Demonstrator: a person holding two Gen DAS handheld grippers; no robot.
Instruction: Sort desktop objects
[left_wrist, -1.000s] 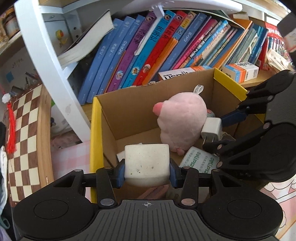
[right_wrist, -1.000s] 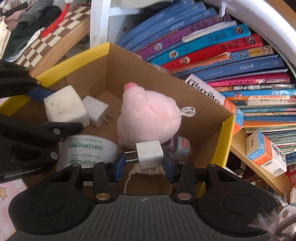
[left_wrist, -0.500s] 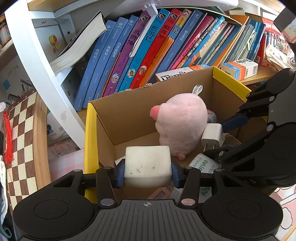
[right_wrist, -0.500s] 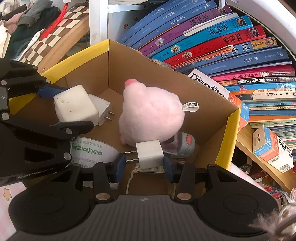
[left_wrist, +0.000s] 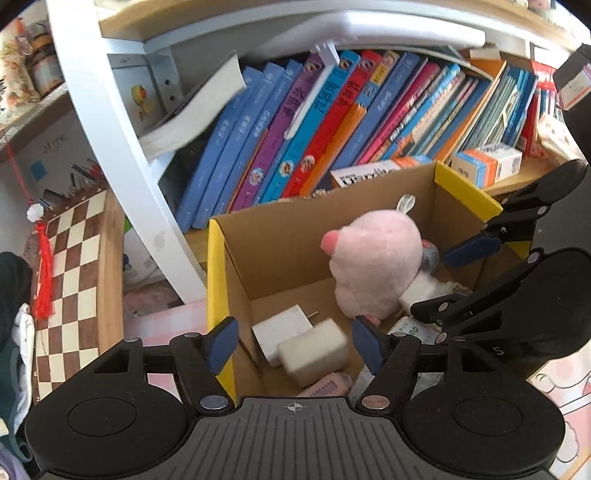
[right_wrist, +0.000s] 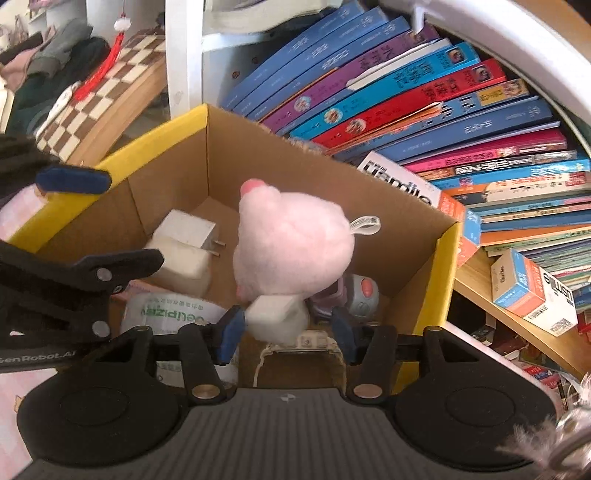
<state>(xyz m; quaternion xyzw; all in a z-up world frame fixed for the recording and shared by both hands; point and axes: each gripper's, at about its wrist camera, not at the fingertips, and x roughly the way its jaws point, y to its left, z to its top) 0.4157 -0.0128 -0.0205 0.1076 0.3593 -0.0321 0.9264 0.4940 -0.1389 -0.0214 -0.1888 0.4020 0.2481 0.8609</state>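
Jaws of both grippers spread wide above the cardboard box (left_wrist: 280, 251).
Left gripper (left_wrist: 293, 341) holds nothing; white block (left_wrist: 314, 350) lies inside the box against a plug adapter (left_wrist: 282, 326). Right gripper (right_wrist: 286, 332) holds nothing; white charger (right_wrist: 277, 317) sits beside the pink plush (right_wrist: 291, 243).

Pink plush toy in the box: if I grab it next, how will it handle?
The pink plush toy looks fuzzy and rounded, so it will probably squash between the fingers and feel light. It stands tall among chargers and the tape roll, so a side push likely tips it. Its white loop tag looks floppy, a poor hold.
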